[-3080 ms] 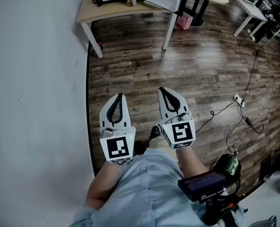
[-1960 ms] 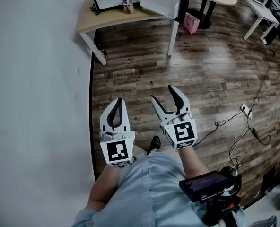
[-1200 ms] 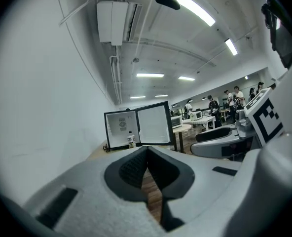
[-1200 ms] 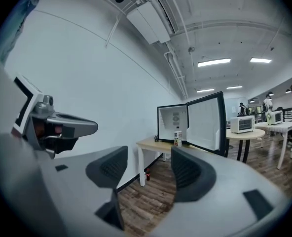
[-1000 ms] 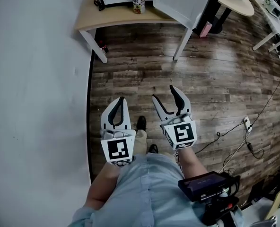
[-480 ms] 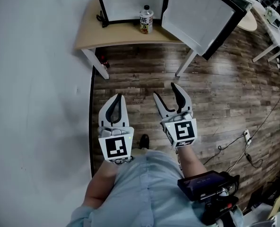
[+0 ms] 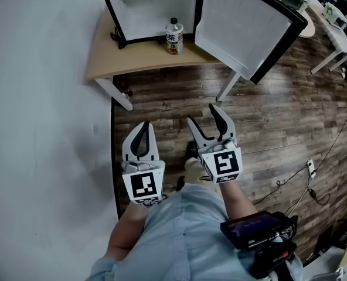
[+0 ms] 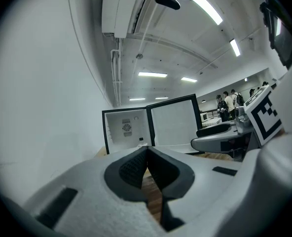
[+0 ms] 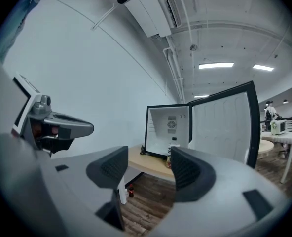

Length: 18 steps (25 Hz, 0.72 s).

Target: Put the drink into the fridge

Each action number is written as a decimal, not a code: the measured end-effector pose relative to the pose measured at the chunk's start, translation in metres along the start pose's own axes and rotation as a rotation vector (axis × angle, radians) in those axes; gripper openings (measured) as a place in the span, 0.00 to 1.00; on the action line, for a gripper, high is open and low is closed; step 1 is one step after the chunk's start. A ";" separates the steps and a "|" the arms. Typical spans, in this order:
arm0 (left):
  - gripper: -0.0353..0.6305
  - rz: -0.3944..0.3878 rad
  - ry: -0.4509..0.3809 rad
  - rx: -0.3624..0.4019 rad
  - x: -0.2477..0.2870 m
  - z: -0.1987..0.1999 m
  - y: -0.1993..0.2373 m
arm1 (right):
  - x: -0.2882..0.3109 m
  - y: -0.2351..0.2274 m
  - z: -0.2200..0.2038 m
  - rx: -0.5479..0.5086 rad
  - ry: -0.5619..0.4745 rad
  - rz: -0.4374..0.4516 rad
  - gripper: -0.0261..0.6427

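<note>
Closer than a second ago, the table (image 7: 132, 60) carrying the open fridge (image 7: 139, 7) lies ahead of both grippers, which the person carries level while walking up. The right gripper (image 7: 203, 115) has its jaws half apart and empty, seemingly readied for the drink (image 7: 173, 36), which stands well ahead of it before the fridge's mouth. The left gripper (image 7: 146, 124), jaws together, holds nothing.
</note>
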<state>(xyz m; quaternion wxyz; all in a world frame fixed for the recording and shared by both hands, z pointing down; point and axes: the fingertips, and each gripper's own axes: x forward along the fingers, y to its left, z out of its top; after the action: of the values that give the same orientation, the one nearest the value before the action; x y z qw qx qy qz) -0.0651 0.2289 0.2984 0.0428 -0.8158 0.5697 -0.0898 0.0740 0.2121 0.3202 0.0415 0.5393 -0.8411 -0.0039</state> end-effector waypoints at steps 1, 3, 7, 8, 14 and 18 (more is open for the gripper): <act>0.07 -0.006 0.002 0.006 0.008 -0.002 0.000 | 0.006 -0.004 -0.003 0.004 0.002 -0.002 0.44; 0.07 -0.016 0.002 0.018 0.026 -0.007 0.001 | 0.019 -0.015 -0.010 0.010 0.008 -0.011 0.44; 0.07 -0.024 0.014 0.040 0.068 -0.019 0.011 | 0.056 -0.038 -0.021 0.017 0.023 -0.017 0.45; 0.07 -0.023 0.019 0.043 0.081 -0.021 0.015 | 0.067 -0.043 -0.023 0.017 0.027 -0.013 0.45; 0.07 0.006 0.077 0.007 0.160 -0.022 0.034 | 0.145 -0.085 -0.031 0.030 0.054 0.015 0.45; 0.07 0.036 0.083 0.018 0.211 -0.017 0.053 | 0.199 -0.110 -0.025 0.029 0.049 0.043 0.45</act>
<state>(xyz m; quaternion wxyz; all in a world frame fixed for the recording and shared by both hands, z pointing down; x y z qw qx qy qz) -0.0465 0.0138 0.3266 0.0279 -0.8005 0.5849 -0.1281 0.0928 -0.0135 0.3525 0.0542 0.5216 -0.8511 0.0223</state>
